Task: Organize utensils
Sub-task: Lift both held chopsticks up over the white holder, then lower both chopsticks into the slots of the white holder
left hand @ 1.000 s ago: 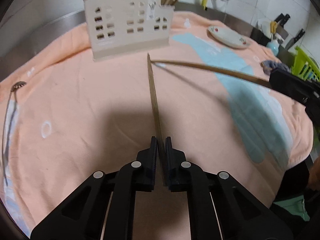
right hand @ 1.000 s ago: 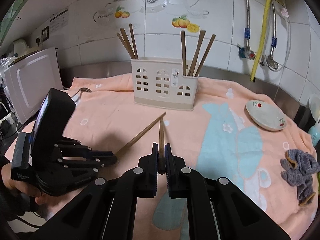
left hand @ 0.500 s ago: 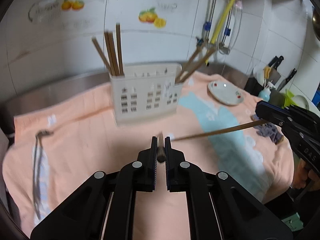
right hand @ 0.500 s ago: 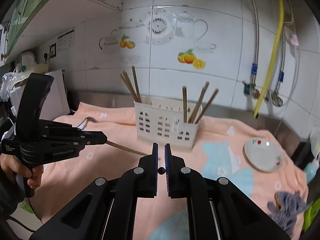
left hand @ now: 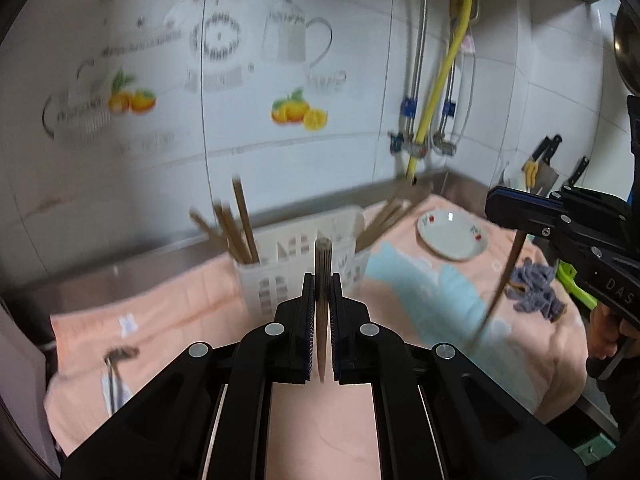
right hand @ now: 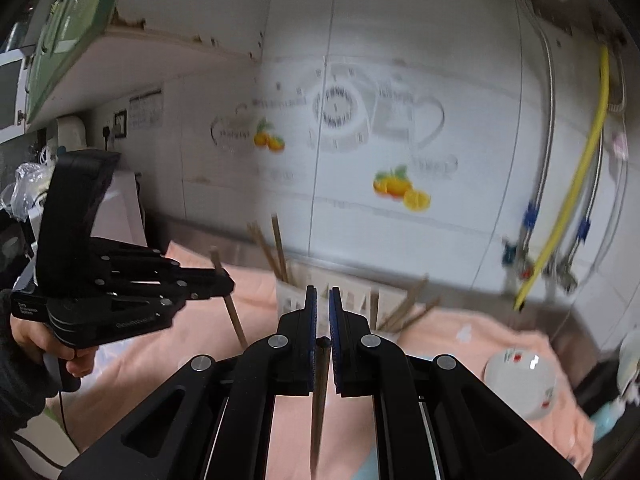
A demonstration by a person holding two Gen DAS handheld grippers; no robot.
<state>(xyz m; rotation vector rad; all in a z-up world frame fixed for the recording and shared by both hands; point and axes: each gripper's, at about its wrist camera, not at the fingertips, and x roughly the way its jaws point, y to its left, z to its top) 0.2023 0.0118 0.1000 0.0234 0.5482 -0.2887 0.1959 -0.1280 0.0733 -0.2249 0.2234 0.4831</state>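
— Blurred tiles behind; what's held?
— My left gripper [left hand: 322,280] pinches one chopstick [left hand: 322,256] upright before the holder [left hand: 304,248]; my right gripper [right hand: 322,296] pinches another chopstick [right hand: 320,392].
— Holder contents?
— Two smeared bunches, uncountable.

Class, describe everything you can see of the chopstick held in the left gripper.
The chopstick is a slim brown stick, wood or bamboo by its look, with a blunt ridged top and a tapering lower end. It stands roughly upright, lifted off the peach towel, clamped between the pads of the left gripper. From the right wrist view it leans slightly. Behind it stands the white holder, blurred.
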